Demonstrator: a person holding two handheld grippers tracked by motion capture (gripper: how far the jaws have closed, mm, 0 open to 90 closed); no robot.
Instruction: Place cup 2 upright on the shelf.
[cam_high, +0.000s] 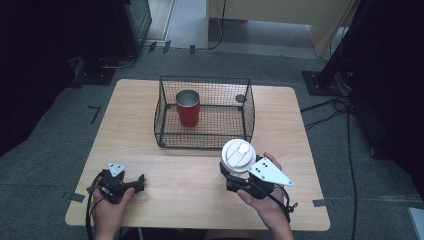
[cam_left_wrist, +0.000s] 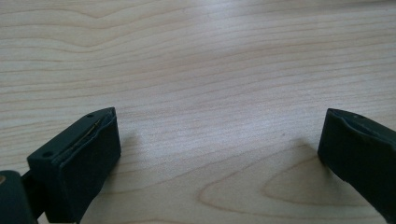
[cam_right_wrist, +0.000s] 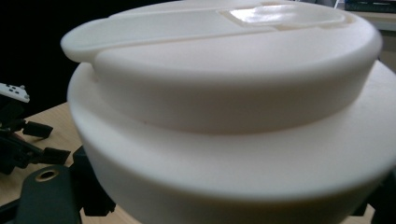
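The white lid (cam_high: 238, 155) sits in the right gripper (cam_high: 231, 176), whose jaws pinch it, near the front right of the surface (cam_high: 180, 180), just in front of the basket (cam_high: 205, 140). A red cup (cam_high: 188, 107) stands in the basket. The left gripper (cam_high: 136, 185) rests low, jaws wide and holding nothing.
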